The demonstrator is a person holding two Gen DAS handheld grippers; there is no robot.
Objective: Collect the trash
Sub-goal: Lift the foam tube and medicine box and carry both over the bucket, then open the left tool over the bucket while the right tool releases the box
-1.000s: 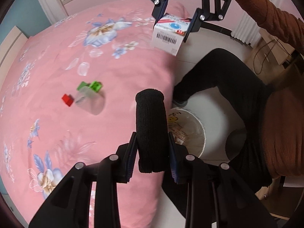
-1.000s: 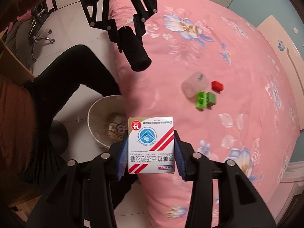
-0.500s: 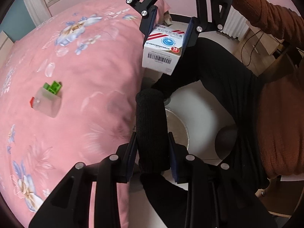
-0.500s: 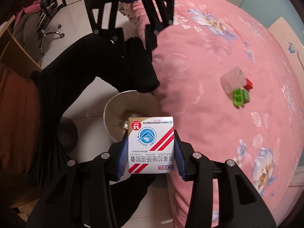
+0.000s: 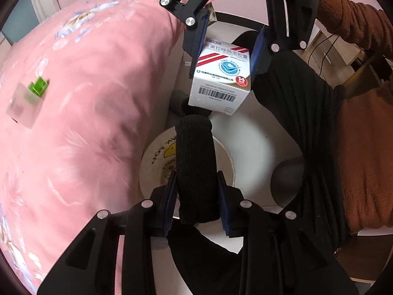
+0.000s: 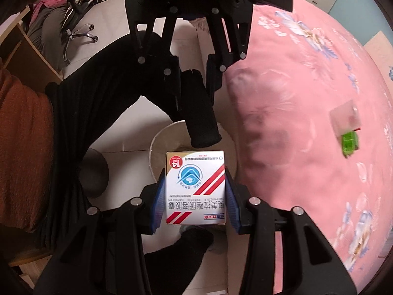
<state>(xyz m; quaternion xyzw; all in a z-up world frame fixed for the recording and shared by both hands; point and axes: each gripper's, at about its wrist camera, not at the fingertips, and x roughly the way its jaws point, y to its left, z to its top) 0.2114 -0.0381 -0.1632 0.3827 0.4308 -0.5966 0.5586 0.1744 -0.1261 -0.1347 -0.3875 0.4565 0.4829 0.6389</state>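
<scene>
My left gripper (image 5: 196, 204) is shut on a rolled black sock (image 5: 195, 162) and holds it over the white trash bin (image 5: 149, 162) on the floor beside the bed. My right gripper (image 6: 195, 196) is shut on a white medicine box (image 6: 195, 186) with red stripes, also above the bin (image 6: 157, 145). The box (image 5: 221, 83) and right gripper (image 5: 227, 41) show facing me in the left wrist view; the sock (image 6: 200, 120) and left gripper (image 6: 194, 78) show in the right wrist view.
A pink floral bed (image 5: 73, 98) lies beside the bin, with a clear plastic cup (image 5: 23, 108) and green block (image 5: 38, 88) on it. The person's black-clad legs (image 5: 307, 113) and orange sweater flank the bin. An office chair base (image 6: 78, 34) stands behind.
Both grippers have moved off the bed and come together over the trash bin, each still holding its object. The cup and blocks have slid toward the view edges.
</scene>
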